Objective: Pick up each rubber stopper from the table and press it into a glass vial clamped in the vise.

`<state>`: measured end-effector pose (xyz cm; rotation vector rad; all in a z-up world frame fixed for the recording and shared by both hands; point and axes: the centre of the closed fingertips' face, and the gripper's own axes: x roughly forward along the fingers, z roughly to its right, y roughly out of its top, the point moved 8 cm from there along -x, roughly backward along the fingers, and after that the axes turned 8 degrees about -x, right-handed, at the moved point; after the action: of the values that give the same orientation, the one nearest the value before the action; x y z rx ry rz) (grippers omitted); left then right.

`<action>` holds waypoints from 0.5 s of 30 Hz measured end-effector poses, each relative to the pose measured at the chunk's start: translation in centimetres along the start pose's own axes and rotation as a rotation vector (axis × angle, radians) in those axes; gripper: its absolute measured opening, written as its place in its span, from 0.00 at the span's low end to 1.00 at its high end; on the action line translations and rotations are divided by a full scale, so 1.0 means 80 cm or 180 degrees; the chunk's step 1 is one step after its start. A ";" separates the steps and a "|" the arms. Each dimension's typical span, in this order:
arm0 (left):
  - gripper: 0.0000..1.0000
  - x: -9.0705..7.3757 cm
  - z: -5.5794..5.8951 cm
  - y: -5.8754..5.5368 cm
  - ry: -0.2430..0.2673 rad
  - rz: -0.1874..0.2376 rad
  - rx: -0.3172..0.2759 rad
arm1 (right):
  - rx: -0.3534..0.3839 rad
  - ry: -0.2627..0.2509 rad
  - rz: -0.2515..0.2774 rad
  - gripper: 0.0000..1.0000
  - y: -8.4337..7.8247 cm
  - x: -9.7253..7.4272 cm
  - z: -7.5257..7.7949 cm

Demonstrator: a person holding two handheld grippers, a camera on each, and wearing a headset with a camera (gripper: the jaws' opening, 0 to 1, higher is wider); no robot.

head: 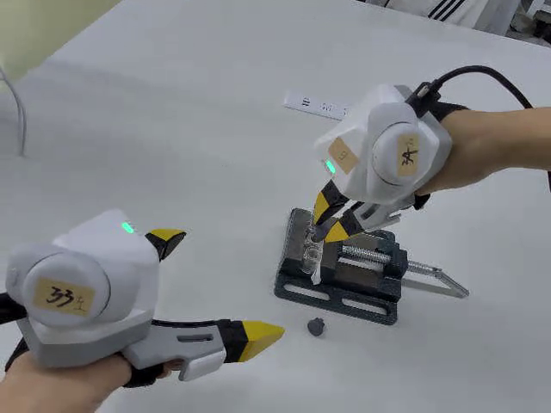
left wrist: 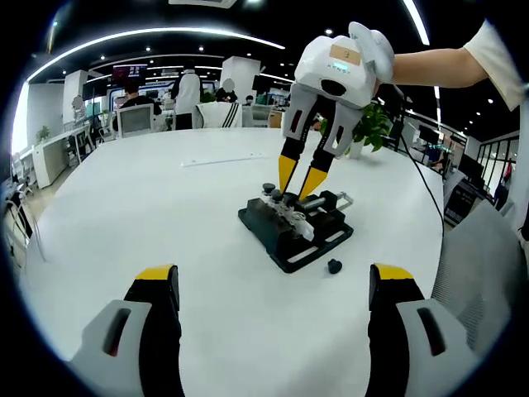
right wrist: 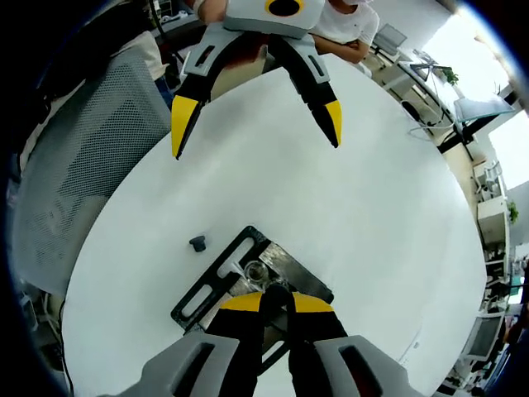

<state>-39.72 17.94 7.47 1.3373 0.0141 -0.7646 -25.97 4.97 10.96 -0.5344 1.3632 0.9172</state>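
Bright, even overhead light. Head view: white table (head: pixel 215 112) nr blown out, low contrast; shadows soft, short, faint one beside vise (head: pixel 340 297). Left gripper view: ceiling strip lights (left wrist: pixel 165 34) glare as arcs, bkgd dimmer. Right gripper view: top-right corner overexposed; stopper (right wrist: pixel 277 292) pinched in right gripper (right wrist: pixel 277 303) soft, v. close to lens. Both fisheye, edges bent hard.
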 end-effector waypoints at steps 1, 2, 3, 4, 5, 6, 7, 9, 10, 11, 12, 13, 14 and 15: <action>0.95 0.000 0.000 0.000 -0.0004 -0.0001 -0.0008 | -0.0008 -0.0003 -0.0006 0.05 0.000 0.000 0.000; 0.94 0.000 -0.001 -0.001 -0.0005 -0.0003 -0.0015 | 0.0005 0.0005 -0.0021 0.05 0.000 0.001 0.001; 0.94 0.000 -0.001 -0.001 -0.0003 -0.0002 -0.0016 | 0.0010 0.0012 -0.0016 0.05 -0.001 0.002 0.001; 0.94 0.000 0.000 -0.001 -0.0007 -0.0005 -0.0023 | 0.0015 0.0022 -0.0010 0.05 -0.001 0.003 0.001; 0.94 0.000 -0.001 -0.001 -0.0007 -0.0006 -0.0029 | 0.0015 0.0022 -0.0004 0.05 -0.001 0.004 0.002; 0.94 0.000 -0.001 -0.002 -0.0005 -0.0007 -0.0031 | 0.0025 0.0025 -0.0007 0.05 -0.001 0.004 0.002; 0.94 0.000 -0.002 -0.003 -0.0010 -0.0010 -0.0038 | 0.0013 0.0034 0.0003 0.05 0.000 0.004 0.001; 0.94 0.000 -0.002 -0.004 -0.0011 -0.0019 -0.0045 | 0.0021 0.0049 0.0002 0.05 0.000 0.004 0.002; 0.94 0.000 -0.002 -0.004 -0.0009 -0.0020 -0.0048 | 0.0026 0.0056 -0.0002 0.05 0.000 0.004 0.002; 0.94 0.000 -0.002 -0.005 -0.0011 -0.0022 -0.0059 | 0.0024 0.0061 0.0002 0.05 0.001 0.005 0.002; 0.94 0.000 -0.002 -0.005 -0.0011 -0.0019 -0.0066 | 0.0017 0.0075 -0.0013 0.05 0.000 0.005 0.003; 0.93 0.000 -0.002 -0.006 -0.0011 -0.0021 -0.0066 | -0.0005 0.0088 -0.0009 0.05 0.001 0.005 0.004; 0.93 0.000 -0.002 -0.007 -0.0012 -0.0026 -0.0069 | -0.0004 0.0101 -0.0019 0.05 0.001 0.004 0.003; 0.93 0.000 -0.002 -0.007 -0.0012 -0.0027 -0.0075 | -0.0021 0.0111 -0.0026 0.05 0.001 0.004 0.003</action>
<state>-39.96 18.11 6.94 1.3142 0.0258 -0.7720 -25.95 5.29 10.70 -0.5629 1.3890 0.9098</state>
